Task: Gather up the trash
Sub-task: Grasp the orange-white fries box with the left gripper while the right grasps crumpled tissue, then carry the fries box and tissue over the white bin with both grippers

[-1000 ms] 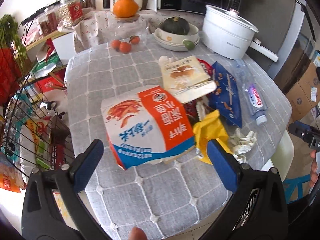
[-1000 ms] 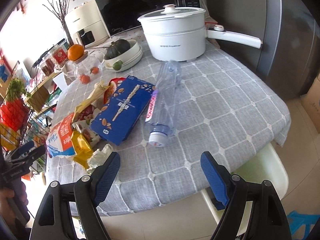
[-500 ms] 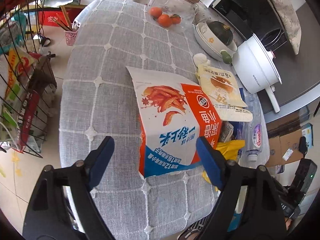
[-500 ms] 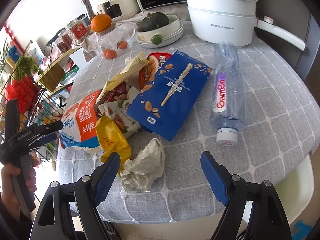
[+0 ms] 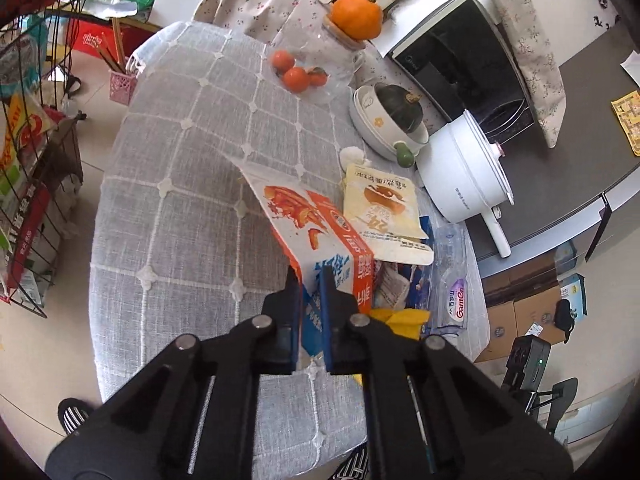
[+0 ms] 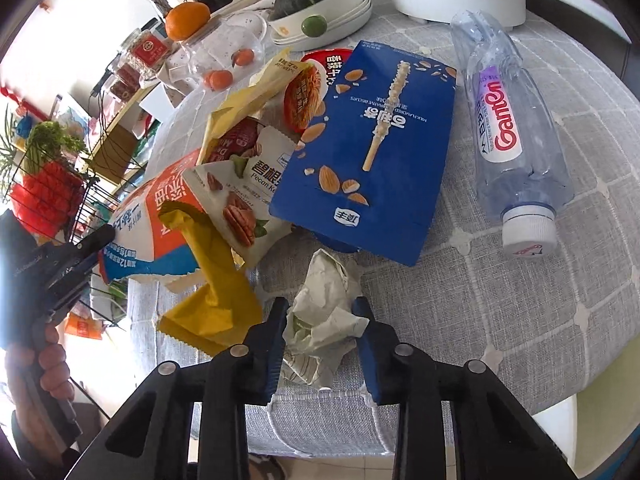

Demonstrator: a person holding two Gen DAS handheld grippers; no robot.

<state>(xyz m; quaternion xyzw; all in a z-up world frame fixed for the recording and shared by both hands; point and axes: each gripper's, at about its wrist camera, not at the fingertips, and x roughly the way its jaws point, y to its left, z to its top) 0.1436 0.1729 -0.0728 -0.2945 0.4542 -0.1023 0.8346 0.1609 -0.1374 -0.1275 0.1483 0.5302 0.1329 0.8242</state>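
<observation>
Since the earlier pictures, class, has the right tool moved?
Yes. The right tool has come forward and down from the table edge, its jaws just closing around the crumpled paper.

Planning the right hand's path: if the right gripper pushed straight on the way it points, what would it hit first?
The crumpled paper wad, already between the right gripper pads. Beyond it lies the blue biscuit box, though depth there is hard to judge.

Wrappers (image 6: 360,152) on grey-clothed table (image 5: 192,216)
</observation>
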